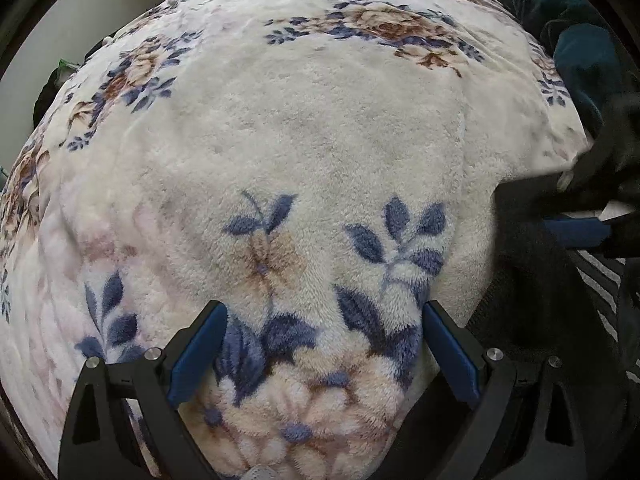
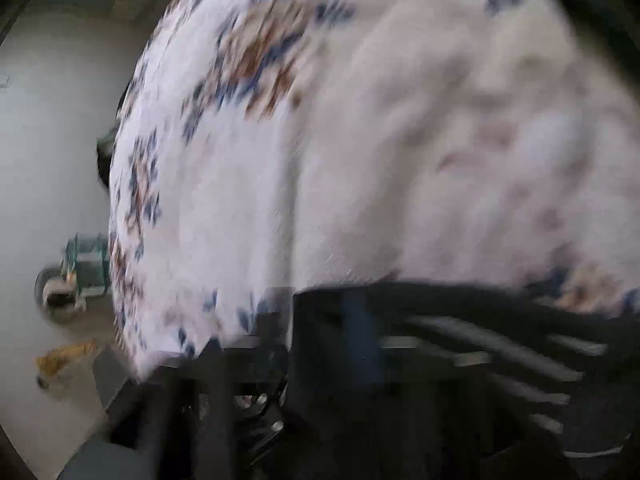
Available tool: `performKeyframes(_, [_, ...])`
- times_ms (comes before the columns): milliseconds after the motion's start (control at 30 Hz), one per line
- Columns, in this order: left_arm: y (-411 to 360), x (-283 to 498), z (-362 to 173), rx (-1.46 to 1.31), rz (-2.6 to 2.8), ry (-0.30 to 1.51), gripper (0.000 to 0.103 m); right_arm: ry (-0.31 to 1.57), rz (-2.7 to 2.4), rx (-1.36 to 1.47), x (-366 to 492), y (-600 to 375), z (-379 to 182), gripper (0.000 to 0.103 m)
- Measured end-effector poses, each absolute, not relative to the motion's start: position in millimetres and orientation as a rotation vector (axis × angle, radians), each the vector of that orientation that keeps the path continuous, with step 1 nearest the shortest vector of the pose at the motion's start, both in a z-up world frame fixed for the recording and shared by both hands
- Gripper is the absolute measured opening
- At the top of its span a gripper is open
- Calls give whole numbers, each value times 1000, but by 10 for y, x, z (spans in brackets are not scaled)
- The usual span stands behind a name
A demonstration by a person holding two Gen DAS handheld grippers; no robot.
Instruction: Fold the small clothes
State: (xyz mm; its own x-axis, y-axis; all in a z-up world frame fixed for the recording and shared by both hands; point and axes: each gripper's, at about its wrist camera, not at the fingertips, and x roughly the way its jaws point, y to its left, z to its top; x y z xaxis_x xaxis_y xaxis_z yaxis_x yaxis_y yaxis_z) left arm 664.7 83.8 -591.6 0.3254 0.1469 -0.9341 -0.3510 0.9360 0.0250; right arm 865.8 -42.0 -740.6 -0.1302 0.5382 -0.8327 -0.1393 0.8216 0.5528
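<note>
My left gripper is open and empty, low over a fleecy white blanket with blue and brown flowers. At the right edge of the left wrist view my right gripper, with a blue pad, is in a black garment with grey stripes at the blanket's edge. The right wrist view is motion-blurred: the black striped garment fills the bottom and covers the fingers. A blue pad shows against it. I cannot tell how the jaws stand.
A dark teal cloth is heaped at the blanket's far right. The blanket drops off at the left to a pale floor, where a small teal cart-like object and an orange item lie.
</note>
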Motion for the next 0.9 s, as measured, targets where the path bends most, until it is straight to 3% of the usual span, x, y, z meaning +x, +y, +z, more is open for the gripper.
performKeyframes(67, [834, 6649, -5920, -191, 331, 1197, 98, 1616, 599, 199, 8608, -222, -7472, 59])
performKeyframes(133, [832, 6645, -5919, -192, 331, 1195, 98, 1587, 584, 156, 8570, -148, -7457, 18])
performKeyframes(167, [835, 6643, -5918, -191, 331, 1197, 98, 1555, 595, 154, 8555, -134, -7420, 5])
performKeyframes(433, [778, 6625, -5930, -175, 331, 1195, 98, 1431, 471, 136, 8571, -486, -7181, 5])
performKeyframes(533, [755, 6610, -5855, -156, 328, 1191, 98, 1487, 450, 194, 8661, -590, -7315, 9])
performKeyframes(600, [738, 6575, -5771, -146, 324, 1175, 98, 1491, 447, 247, 8666, -697, -7293, 40])
performKeyframes(667, [702, 6536, -5658, -133, 315, 1151, 98, 1424, 427, 345, 8578, -925, -7118, 62])
performKeyframes(900, [236, 6305, -5215, -59, 213, 1087, 98, 1304, 214, 509, 7599, -1882, -6789, 64])
